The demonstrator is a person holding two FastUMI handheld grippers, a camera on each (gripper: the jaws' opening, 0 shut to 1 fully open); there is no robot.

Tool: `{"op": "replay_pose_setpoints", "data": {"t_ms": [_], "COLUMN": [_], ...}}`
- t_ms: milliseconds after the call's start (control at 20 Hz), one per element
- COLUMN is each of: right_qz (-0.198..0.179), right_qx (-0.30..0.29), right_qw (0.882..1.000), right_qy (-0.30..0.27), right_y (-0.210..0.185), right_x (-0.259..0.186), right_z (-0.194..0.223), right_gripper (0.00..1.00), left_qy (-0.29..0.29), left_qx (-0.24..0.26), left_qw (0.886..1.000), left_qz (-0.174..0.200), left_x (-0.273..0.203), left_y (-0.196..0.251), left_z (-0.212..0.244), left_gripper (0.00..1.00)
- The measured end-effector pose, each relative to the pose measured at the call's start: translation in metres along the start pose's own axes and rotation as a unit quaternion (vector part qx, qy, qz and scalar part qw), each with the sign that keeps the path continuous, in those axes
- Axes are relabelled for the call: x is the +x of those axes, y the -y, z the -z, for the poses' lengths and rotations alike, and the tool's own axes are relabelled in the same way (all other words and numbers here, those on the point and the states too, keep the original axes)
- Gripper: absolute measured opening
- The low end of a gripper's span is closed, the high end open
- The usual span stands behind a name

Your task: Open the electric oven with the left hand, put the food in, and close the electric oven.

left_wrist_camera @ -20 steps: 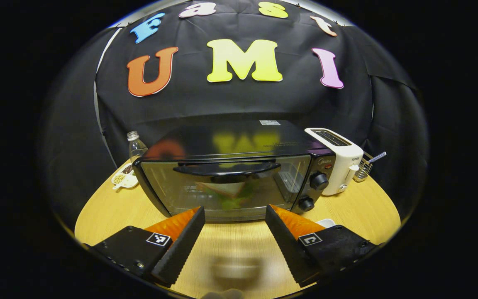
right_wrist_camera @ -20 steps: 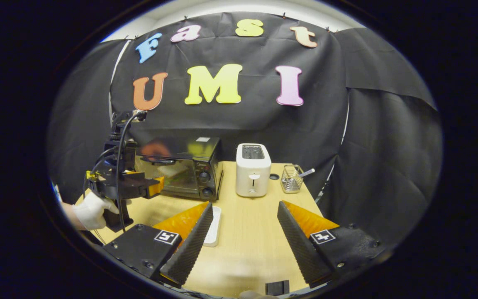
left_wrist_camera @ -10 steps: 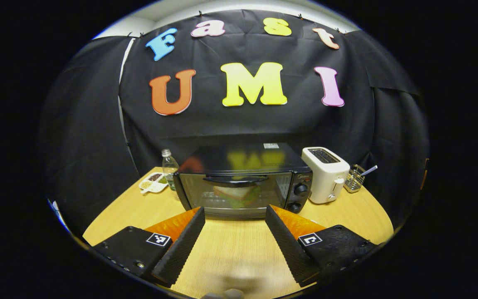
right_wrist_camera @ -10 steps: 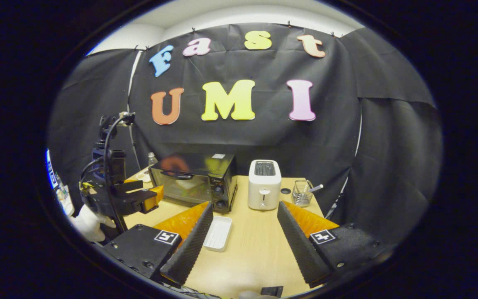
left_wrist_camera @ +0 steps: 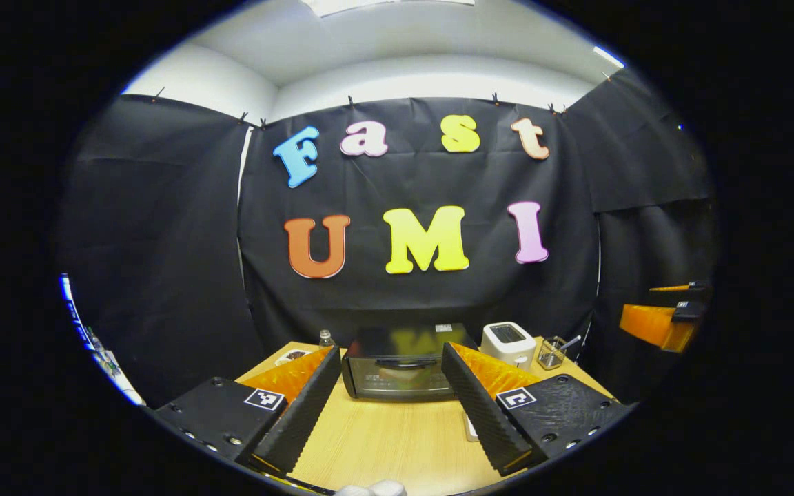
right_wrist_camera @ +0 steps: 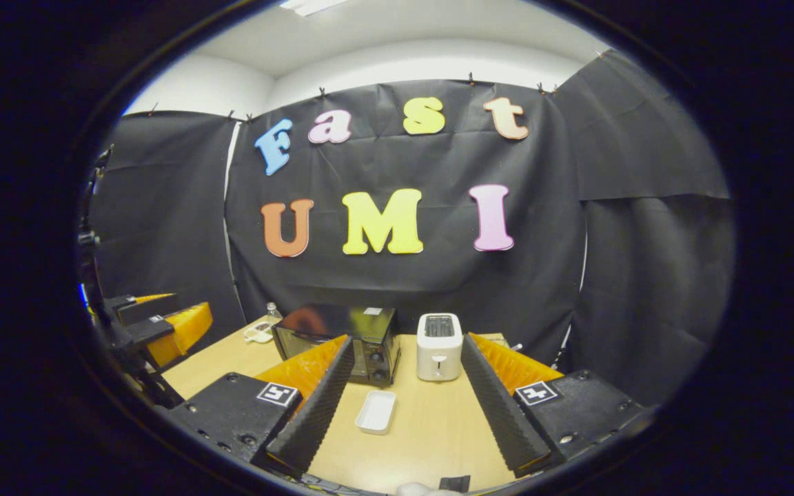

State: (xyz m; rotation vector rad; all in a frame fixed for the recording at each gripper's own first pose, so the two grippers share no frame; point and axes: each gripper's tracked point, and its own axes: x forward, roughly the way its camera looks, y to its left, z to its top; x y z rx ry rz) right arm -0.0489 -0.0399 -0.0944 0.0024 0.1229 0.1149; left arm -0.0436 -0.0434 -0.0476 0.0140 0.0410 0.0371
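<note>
The black electric oven (left_wrist_camera: 400,368) stands at the back of the wooden table (left_wrist_camera: 397,441), its glass door closed, with a faint pale shape behind the glass. My left gripper (left_wrist_camera: 390,406) hovers well back from it, open, nothing between its fingers. My right gripper (right_wrist_camera: 400,406) is also open and holds nothing, high above the table's right half. In the right gripper view the oven (right_wrist_camera: 338,322) is partly hidden behind my left finger. The left gripper (right_wrist_camera: 169,318) shows at that view's left edge, and the right gripper (left_wrist_camera: 659,306) at the left gripper view's right edge.
A white toaster (right_wrist_camera: 440,337) stands right of the oven, with a wire utensil basket (left_wrist_camera: 552,353) beyond it. A small white tray (right_wrist_camera: 376,412) lies in front of the oven. A clear bottle (left_wrist_camera: 326,337) and a snack dish (left_wrist_camera: 292,355) sit left of the oven.
Both grippers have drawn back and up from the table, so the oven and toaster look much smaller. The oven door stays closed and both grippers stay open.
</note>
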Motion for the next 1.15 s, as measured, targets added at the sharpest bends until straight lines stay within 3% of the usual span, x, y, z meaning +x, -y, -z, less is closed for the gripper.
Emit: {"op": "replay_pose_setpoints", "data": {"t_ms": [450, 550, 600, 650, 700, 1100, 1150], "right_qz": [0.034, 0.037, 0.039, 0.042, 0.044, 0.053, 0.053], "right_qx": [0.005, 0.009, 0.012, 0.015, 0.020, 0.022, 0.022], "right_qw": [0.997, 0.997, 0.997, 0.997, 0.997, 0.996, 0.996], "right_qy": [0.064, 0.068, 0.065, 0.065, 0.063, 0.061, 0.061], "right_y": [-0.026, -0.027, -0.025, -0.023, -0.022, -0.010, -0.010], "right_x": [-0.072, -0.079, -0.081, -0.084, -0.085, -0.089, -0.088], "right_z": [-0.045, -0.044, -0.043, -0.043, -0.043, -0.041, -0.042], "right_gripper": [0.99, 0.99, 0.99, 0.99, 0.99, 0.99, 0.90], "left_qy": [0.025, 0.032, 0.034, 0.036, 0.037, 0.039, 0.039], "left_qx": [-0.017, -0.016, -0.020, -0.022, -0.022, -0.023, -0.022], "left_qw": [1.000, 0.999, 0.999, 0.999, 0.999, 0.999, 0.999], "left_qz": [-0.001, 0.000, 0.002, 0.003, 0.004, 0.011, 0.011], "left_x": [-0.068, -0.075, -0.079, -0.081, -0.084, -0.089, -0.090], "left_y": [-0.038, -0.041, -0.040, -0.039, -0.040, -0.031, -0.030], "left_z": [-0.043, -0.051, -0.054, -0.056, -0.058, -0.062, -0.063], "left_gripper": [0.96, 1.00, 0.95, 1.00, 0.96, 0.96, 0.96]}}
